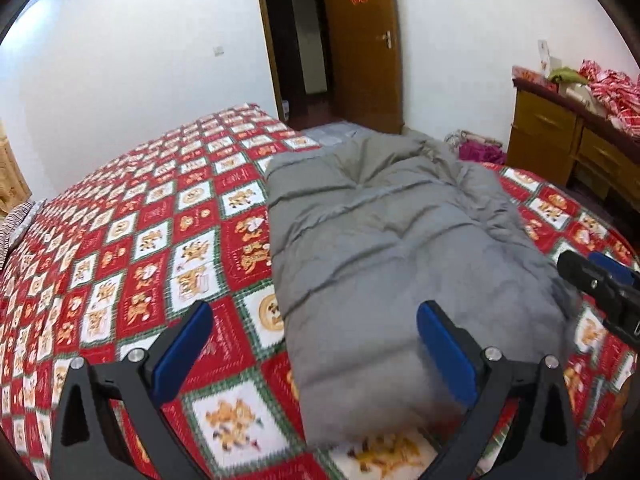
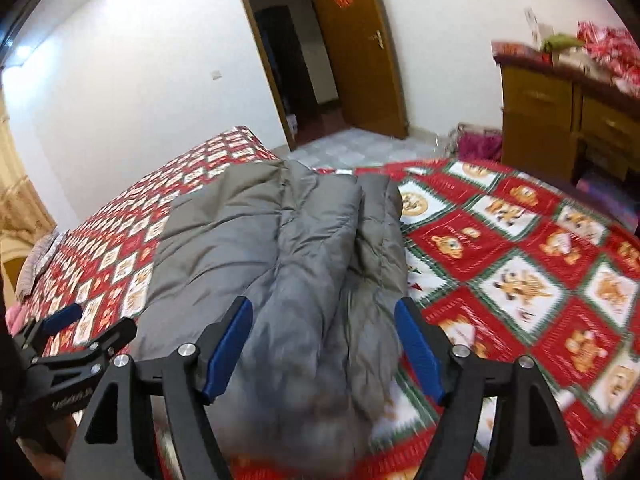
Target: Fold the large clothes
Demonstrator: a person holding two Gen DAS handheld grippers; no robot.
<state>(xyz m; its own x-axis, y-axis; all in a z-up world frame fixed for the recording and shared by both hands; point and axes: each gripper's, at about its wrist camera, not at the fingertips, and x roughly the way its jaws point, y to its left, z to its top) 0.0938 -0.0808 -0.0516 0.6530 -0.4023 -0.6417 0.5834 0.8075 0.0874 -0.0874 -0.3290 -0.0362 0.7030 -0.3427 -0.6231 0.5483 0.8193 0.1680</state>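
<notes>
Grey quilted padded jacket (image 1: 384, 232) lies folded lengthwise on the bed's red-and-white checked cartoon-print cover (image 1: 168, 232). Left gripper (image 1: 316, 350) and right gripper (image 2: 324, 346) hover above it, fingers spread wide, holding nothing.

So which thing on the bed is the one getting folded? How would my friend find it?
Look at the big bed covered by the red, white and green bear-patterned bedspread. Lying lengthwise on it, toward the wooden door, is a puffy grey quilted down coat. It is the only plain grey thing on that busy cover, and both open tools hover at its near end.
</notes>
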